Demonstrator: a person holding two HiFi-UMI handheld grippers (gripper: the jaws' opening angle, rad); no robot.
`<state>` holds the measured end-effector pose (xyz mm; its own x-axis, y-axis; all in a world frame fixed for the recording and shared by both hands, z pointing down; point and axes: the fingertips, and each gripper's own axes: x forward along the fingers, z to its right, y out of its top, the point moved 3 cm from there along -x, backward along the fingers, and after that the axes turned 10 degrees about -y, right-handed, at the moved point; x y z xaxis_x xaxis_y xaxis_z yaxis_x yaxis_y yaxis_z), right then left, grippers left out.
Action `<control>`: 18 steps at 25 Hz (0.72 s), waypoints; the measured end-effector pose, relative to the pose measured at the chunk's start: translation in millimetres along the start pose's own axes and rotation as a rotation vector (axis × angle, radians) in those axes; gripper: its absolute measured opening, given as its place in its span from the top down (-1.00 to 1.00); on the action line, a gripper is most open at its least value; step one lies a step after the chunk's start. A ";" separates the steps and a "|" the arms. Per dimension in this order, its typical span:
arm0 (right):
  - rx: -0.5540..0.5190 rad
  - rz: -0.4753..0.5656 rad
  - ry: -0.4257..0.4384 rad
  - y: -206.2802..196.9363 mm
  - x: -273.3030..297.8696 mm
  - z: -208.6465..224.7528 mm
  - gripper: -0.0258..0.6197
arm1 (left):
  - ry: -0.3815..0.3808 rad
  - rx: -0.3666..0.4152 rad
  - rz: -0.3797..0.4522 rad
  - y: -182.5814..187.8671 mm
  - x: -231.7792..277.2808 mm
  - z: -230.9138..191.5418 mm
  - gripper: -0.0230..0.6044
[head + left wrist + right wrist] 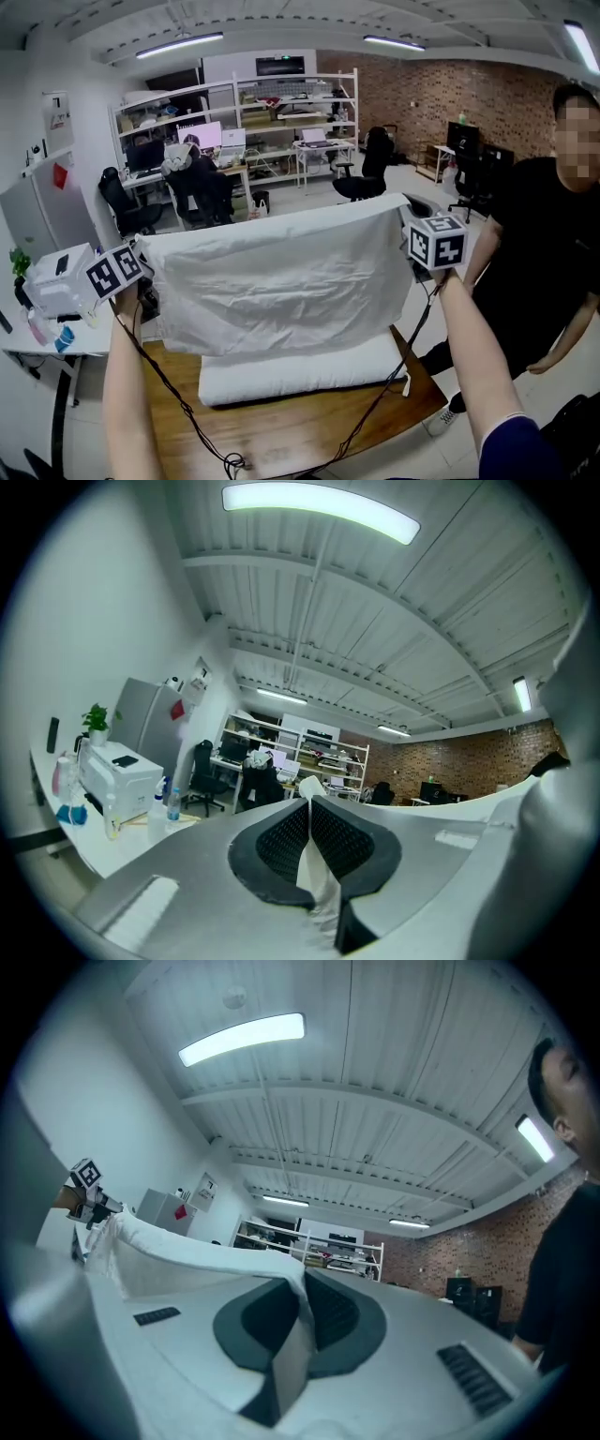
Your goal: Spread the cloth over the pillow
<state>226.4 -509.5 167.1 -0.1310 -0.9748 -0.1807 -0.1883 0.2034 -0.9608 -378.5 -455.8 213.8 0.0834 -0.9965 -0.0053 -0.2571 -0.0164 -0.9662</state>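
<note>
Above the white pillow (300,373) on the wooden table (281,433), you hold the white cloth (281,281) hanging stretched between your grippers. Your left gripper (142,248) is clamped on its top left corner, and your right gripper (409,232) on the top right.

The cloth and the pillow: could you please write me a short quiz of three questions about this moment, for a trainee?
1. True or false: the cloth already lies flat on the pillow.
2. What does the left gripper pinch? A) a corner of the cloth B) the pillow C) nothing
3. Fill in: the pillow rests on a wooden ____.

Key:
1. False. It is held up, stretched between the left gripper and the right gripper.
2. A.
3. table.
</note>
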 end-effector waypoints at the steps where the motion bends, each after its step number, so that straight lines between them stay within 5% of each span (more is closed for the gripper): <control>1: -0.004 -0.002 -0.007 -0.1 9.3 -1.8 0.90 | -0.006 0.000 -0.002 1.0 11.0 -4.0 0.87; 18: -0.031 -0.056 -0.118 -39.3 147.0 -3.6 0.90 | -0.087 -0.016 -0.064 -13.9 179.0 -37.0 0.87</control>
<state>211.0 -660.4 179.0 -0.0046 -0.9883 -0.1522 -0.2228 0.1494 -0.9633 -395.6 -637.0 235.8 0.1835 -0.9825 0.0331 -0.2640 -0.0817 -0.9611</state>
